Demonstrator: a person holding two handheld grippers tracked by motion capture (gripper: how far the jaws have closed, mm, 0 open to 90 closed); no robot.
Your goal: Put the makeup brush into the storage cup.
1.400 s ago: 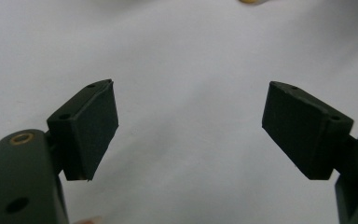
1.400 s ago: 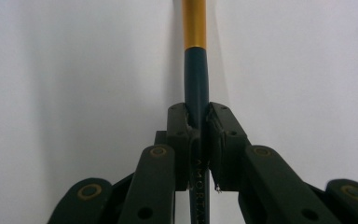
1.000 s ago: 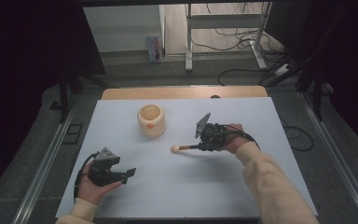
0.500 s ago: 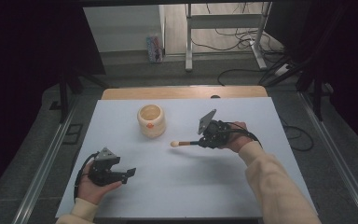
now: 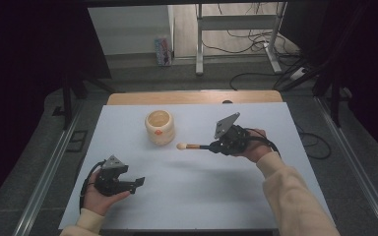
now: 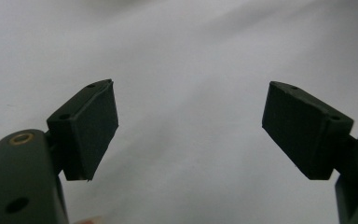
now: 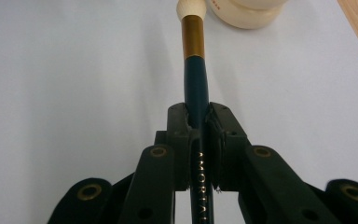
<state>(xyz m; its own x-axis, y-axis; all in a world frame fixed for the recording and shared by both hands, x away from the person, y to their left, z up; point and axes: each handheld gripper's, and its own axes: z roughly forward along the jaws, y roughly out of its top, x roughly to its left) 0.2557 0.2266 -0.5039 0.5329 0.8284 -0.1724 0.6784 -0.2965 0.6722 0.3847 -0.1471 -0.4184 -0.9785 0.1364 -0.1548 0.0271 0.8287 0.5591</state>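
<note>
Cream-tipped brush [image 5: 193, 146] clamped by its dark handle in my right gripper [image 5: 212, 146], held above the white tabletop [image 5: 192, 196] just right of the cream pot [image 5: 159, 127], seemingly bound tip-first for its mouth, while my left gripper [image 5: 137, 183] rests open, near left.

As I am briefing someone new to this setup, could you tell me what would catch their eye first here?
The right gripper stands out at mid-table, shut on a dark-handled brush with a gold band and a cream rounded tip that points toward the cream round pot just behind it. On the near left of the pale blue table, the left gripper sits open with nothing between its jaws.
</note>
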